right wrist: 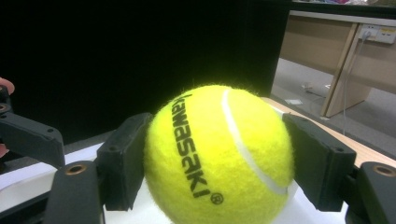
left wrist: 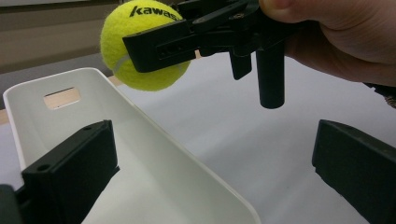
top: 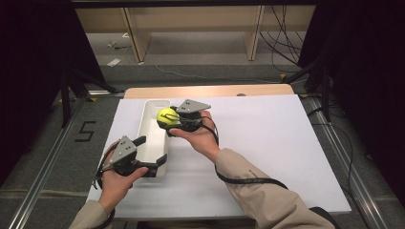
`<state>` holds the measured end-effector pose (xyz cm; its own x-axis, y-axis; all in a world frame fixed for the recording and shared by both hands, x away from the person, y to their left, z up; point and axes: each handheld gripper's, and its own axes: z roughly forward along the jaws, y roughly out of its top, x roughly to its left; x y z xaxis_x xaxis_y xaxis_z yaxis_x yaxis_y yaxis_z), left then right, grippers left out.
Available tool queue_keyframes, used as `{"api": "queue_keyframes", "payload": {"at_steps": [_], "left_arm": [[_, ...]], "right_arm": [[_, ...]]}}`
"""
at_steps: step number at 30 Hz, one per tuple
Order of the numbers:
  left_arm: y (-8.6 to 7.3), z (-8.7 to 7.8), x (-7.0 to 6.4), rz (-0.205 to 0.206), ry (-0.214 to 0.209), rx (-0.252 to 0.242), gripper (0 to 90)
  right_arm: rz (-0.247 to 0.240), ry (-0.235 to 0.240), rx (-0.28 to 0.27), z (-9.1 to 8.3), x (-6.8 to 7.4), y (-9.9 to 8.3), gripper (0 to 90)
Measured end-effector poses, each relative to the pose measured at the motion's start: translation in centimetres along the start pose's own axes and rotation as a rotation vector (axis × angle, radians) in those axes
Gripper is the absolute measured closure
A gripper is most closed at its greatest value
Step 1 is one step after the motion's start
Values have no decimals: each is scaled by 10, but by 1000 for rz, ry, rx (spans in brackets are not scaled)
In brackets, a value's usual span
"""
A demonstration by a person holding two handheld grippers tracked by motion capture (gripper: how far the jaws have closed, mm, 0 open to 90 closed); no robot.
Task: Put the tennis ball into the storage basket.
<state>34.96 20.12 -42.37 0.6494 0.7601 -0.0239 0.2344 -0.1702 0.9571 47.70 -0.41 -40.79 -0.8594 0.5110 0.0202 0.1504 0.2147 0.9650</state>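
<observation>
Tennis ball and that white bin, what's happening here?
A person works two handheld tools. The right tool is shut on a yellow Kawasaki tennis ball, holding it above the white plastic bin at its right wall. The left tool is open, its jaws straddling the bin's near right wall. The ball isn't released yet.

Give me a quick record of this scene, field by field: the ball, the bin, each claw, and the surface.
ball: yellow tennis ball, printed Kawasaki, held over the bin
bin: long white bin on the table, nothing seen inside
right claw: shut on the ball
left claw: open, astride the bin's near wall
table: white sheet
</observation>
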Motion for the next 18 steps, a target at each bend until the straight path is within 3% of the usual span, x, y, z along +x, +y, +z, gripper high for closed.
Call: {"api": "queue_keyframes", "payload": {"at_steps": [18], "left_arm": [[0, 0, 0, 1, 0, -3, 0]], "right_arm": [[0, 5, -2, 6, 2, 3, 278]]}}
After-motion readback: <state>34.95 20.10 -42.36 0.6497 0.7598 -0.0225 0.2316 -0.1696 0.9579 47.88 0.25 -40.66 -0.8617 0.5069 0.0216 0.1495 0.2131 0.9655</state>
